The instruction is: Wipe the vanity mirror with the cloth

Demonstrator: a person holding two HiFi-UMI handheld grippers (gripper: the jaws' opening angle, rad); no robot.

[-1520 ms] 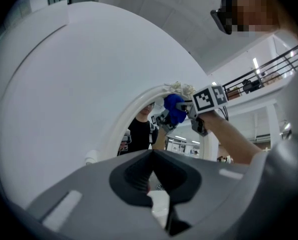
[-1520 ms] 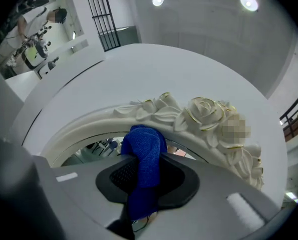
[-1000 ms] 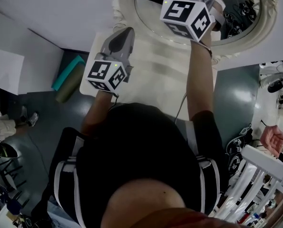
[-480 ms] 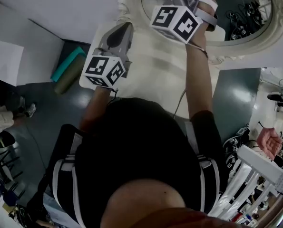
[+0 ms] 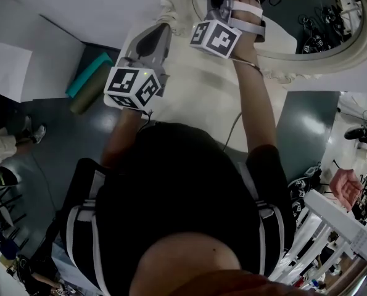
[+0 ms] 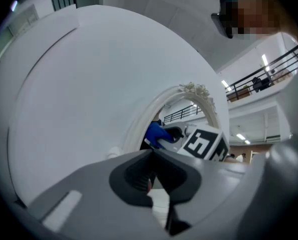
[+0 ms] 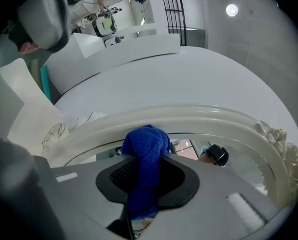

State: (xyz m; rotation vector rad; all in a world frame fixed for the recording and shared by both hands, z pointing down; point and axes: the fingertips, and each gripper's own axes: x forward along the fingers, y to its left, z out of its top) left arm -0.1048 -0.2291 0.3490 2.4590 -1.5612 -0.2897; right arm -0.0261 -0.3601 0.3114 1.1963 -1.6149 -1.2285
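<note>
1. The right gripper (image 7: pixel 146 181) is clenched on the blue cloth (image 7: pixel 146 151). A wad of it bulges out past the jaw tips toward 12 o'clock in the right gripper view
2. In the head view this gripper is raised at 12 o'clock, over the left part of the vanity mirror (image 5: pixel 309 14). The cloth sits just inside the ornate cream frame (image 7: pixel 199 116)
3. Whether the wad presses on the glass or is just short of it cannot be told. The right gripper view shows it close against the frame's inner edge
4. The left gripper (image 6: pixel 156 179) has its jaws drawn together on nothing. In the head view it hangs at 10 o'clock, over the pale vanity top (image 5: pixel 198 94), well apart from the glass
5. Progress, as a judgement: the cloth is gripped and brought to the mirror, so the wiping looks to be at its start or in its early strokes
6. No streak or cleaned patch shows on the glass, so what has been covered cannot be read
7. Left to do, it seems: carry the cloth across the glass toward 3 o'clock and over the remaining pane
</note>
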